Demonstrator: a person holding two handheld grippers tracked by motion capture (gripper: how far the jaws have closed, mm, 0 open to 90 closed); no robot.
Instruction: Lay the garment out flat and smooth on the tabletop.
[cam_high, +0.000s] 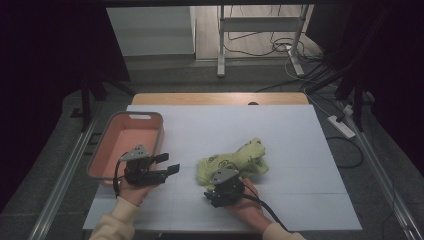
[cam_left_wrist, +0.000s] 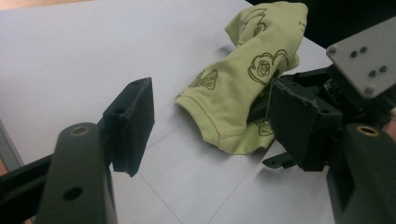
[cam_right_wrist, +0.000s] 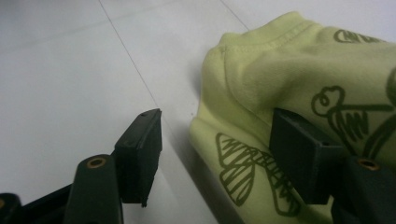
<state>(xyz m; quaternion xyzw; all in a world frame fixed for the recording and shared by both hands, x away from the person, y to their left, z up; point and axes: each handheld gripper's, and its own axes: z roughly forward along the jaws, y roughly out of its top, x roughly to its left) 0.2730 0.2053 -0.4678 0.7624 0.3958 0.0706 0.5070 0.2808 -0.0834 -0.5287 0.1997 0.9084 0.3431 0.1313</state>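
1. So there's a crumpled yellow-green garment (cam_high: 235, 161) lying on the white tabletop (cam_high: 300, 145), a bit right of the middle and toward the person's side. It has dark line drawings printed on it; a butterfly and a flower-ish thing show up in the gripper views.

2. The right tool (cam_high: 216, 194) is down at the near edge of that garment. In the right gripper view one jaw sits against the fabric, partly over the hem with the butterfly print, and the other jaw stands out over bare tabletop, clearly apart from the cloth. So it's released, jaws spread, nothing pinched between them. Part of the hem does lie in the gap.

3. The left tool (cam_high: 167, 165) is also released. Its jaws stand wide apart with only bare tabletop between them. It sits just beside the basket, well left of the garment, with its jaws pointing toward the garment.

4. In the left gripper view the garment (cam_left_wrist: 243, 88) sits ahead, with the right tool (cam_left_wrist: 289, 135) low against its near side and its grey plate up top.

5. A salmon-pink basket (cam_high: 160, 131) sits on the left side of the tabletop, near the left hand (cam_high: 131, 192).

6. The right hand (cam_high: 249, 202) comes in from the bottom edge, cable trailing off behind it.
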